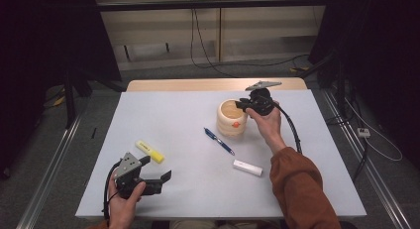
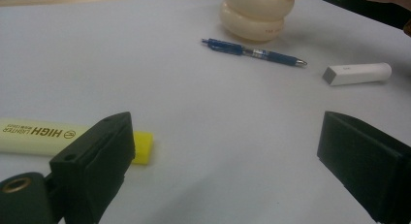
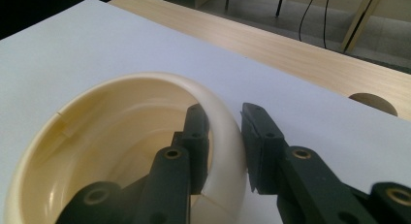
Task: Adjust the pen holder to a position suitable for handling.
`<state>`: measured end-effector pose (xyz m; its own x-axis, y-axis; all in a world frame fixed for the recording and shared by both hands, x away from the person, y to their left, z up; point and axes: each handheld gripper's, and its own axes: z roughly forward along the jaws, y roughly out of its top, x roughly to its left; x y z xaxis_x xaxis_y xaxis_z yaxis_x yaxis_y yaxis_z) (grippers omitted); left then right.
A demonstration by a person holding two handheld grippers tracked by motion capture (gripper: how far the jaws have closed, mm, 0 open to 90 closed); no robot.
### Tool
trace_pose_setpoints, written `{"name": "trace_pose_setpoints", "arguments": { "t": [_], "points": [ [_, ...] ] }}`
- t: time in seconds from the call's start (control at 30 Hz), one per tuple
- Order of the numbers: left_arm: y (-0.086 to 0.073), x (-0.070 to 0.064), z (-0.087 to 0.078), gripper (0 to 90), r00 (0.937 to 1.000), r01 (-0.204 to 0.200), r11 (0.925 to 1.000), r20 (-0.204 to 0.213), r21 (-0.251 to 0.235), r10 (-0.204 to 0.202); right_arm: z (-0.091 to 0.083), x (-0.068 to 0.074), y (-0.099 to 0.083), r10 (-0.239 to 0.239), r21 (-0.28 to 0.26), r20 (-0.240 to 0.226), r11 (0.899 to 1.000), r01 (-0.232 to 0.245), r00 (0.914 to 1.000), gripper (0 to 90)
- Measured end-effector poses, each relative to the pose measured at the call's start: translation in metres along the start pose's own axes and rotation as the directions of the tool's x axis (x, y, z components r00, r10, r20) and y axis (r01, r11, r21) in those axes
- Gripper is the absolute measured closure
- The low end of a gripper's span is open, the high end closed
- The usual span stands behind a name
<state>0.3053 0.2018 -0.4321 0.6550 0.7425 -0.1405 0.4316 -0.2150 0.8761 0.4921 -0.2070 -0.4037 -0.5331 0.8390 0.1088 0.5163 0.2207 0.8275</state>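
A cream ribbed cup (image 1: 231, 119) with an orange spot on its side stands upright right of the table's middle. My right gripper (image 1: 242, 104) straddles its near rim (image 3: 225, 136), one jaw inside the cup and one outside, pressed shut on the wall. My left gripper (image 1: 157, 168) hovers open near the front left corner, nothing between its jaws (image 2: 225, 136). A yellow highlighter (image 1: 150, 151) lies just beyond it, beside the left jaw (image 2: 43, 135). The cup (image 2: 257, 15) stands farther off in the left gripper view.
A blue pen (image 1: 219, 141) (image 2: 252, 52) lies on the white table (image 1: 173, 110) in front of the cup. A short white stick (image 1: 247, 167) (image 2: 356, 73) lies to its right. A wooden strip (image 3: 310, 54) borders the far edge.
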Motion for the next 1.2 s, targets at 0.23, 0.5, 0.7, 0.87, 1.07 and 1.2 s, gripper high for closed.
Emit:
{"name": "trace_pose_setpoints", "arguments": {
  "t": [0.23,0.5,0.7,0.87,1.07,1.2],
  "points": [
    [0.0,0.0,0.0,6.4,1.0,-0.001,1.0,0.004,0.003,0.001,-0.008,0.013,0.006,-0.024,-0.017,-0.007,1.0,0.024,0.9997,73.1],
    [0.0,0.001,0.001,6.4,1.0,0.004,1.0,0.004,0.007,-0.004,-0.015,0.024,0.007,-0.016,-0.028,-0.011,0.999,0.015,0.9998,73.6],
    [0.0,0.0,0.0,6.4,1.0,0.002,1.0,0.004,0.005,-0.002,-0.011,0.015,0.004,-0.005,-0.006,0.043,1.0,0.005,0.9991,73.8],
    [0.0,0.001,0.0,6.4,1.0,0.001,1.0,0.006,0.008,-0.001,-0.007,0.001,0.0,0.017,0.012,0.092,1.0,-0.018,0.9956,73.7],
    [-0.001,0.001,0.001,6.4,1.0,0.005,0.9999,0.005,0.011,-0.005,-0.003,-0.007,-0.004,0.028,0.04,0.111,0.999,-0.033,0.9934,73.5],
    [0.0,0.001,0.0,6.4,1.0,0.002,1.0,0.006,0.008,-0.002,-0.002,-0.009,-0.005,0.046,0.038,0.106,0.998,-0.05,0.9933,73.1]
  ]
}}
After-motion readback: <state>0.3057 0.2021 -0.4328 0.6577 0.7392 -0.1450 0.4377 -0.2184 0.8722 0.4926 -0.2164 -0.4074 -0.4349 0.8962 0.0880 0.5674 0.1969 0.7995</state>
